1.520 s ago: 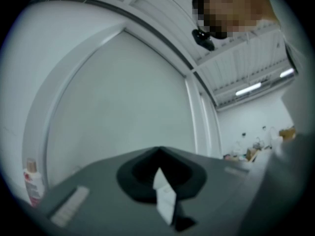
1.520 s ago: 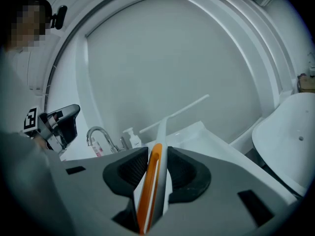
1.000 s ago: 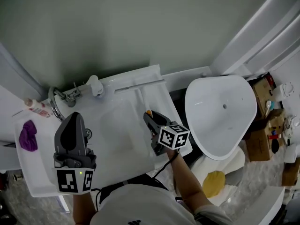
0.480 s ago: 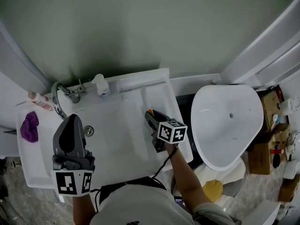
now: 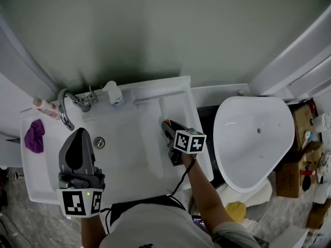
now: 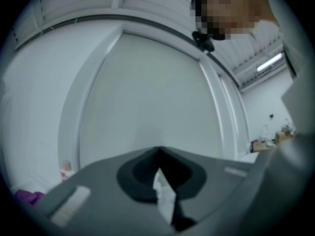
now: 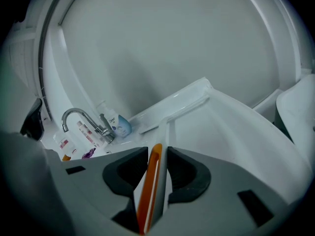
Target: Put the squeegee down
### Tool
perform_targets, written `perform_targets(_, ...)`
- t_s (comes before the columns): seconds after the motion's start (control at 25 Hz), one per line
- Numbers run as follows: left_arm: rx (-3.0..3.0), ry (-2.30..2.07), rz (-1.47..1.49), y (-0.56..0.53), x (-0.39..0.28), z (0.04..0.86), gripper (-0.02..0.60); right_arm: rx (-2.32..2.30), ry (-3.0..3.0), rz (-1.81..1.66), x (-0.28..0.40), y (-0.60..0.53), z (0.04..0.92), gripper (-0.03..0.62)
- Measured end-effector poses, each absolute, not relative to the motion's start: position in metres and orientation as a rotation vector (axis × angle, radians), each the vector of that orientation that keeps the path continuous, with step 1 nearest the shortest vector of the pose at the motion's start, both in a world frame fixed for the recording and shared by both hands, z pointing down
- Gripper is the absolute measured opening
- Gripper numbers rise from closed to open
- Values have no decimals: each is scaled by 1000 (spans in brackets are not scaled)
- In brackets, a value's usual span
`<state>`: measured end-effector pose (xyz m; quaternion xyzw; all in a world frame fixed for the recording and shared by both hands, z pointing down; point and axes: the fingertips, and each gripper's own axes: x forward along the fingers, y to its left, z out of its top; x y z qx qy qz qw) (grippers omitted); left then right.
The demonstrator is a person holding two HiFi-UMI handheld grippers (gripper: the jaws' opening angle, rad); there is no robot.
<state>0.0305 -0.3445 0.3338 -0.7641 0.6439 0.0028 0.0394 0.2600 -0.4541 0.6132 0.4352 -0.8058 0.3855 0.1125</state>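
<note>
The left gripper (image 5: 78, 134) and right gripper (image 5: 166, 124) made two; there was one squeegee (image 7: 150, 191), one sink (image 5: 42, 186), one faucet (image 5: 64, 110), one purple cloth (image 5: 34, 137), one pump bottle (image 5: 113, 93), one toilet (image 5: 253, 138).

The white washbasin (image 5: 124, 159) carries a purple cloth (image 5: 34, 137), a small bottle (image 5: 44, 107) and a white bottle (image 5: 113, 92) beside the tap (image 5: 62, 112).

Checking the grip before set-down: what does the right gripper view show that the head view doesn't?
Only the right gripper view: the right hand-held gripper with its jaws pressed on both sides of the squeegee. Only the head view: the left hand-held gripper, the person's forearm, the cardboard boxes. Both: the sink, faucet and soap bottle.
</note>
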Motion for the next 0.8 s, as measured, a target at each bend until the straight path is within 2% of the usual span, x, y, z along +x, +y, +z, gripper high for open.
perform_targets(0.28,-2334,1967,2,-340,31,331,8,1284,-2259,1142,261,-456,623,123)
perform_targets(0.8,-2299,2009,0,-323,8,329,9,1290,-2078,907,264,-447,637,152)
